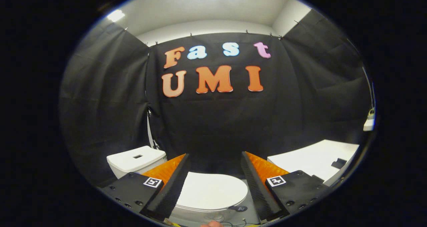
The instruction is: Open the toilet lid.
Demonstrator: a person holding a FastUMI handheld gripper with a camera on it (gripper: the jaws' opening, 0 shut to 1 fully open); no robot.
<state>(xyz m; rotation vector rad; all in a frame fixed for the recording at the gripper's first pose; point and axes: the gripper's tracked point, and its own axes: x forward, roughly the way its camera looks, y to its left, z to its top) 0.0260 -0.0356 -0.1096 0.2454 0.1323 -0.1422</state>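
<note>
A white toilet stands below and ahead of me, its lid [210,191] lying flat and closed over the bowl. Its white tank [136,160] sits behind and to the left, past my left finger. My gripper [215,160] hovers above the lid, fingers spread wide apart with nothing between them but the lid far below. The left fingertip [181,163] and the right one frame the lid's back edge. The front of the bowl is partly hidden under the fingers.
A white table or counter [317,160] stands to the right of the toilet with a small dark object [339,162] on it. Black cloth walls close the booth behind and on both sides. A small dark thing [238,208] lies on the floor beside the bowl.
</note>
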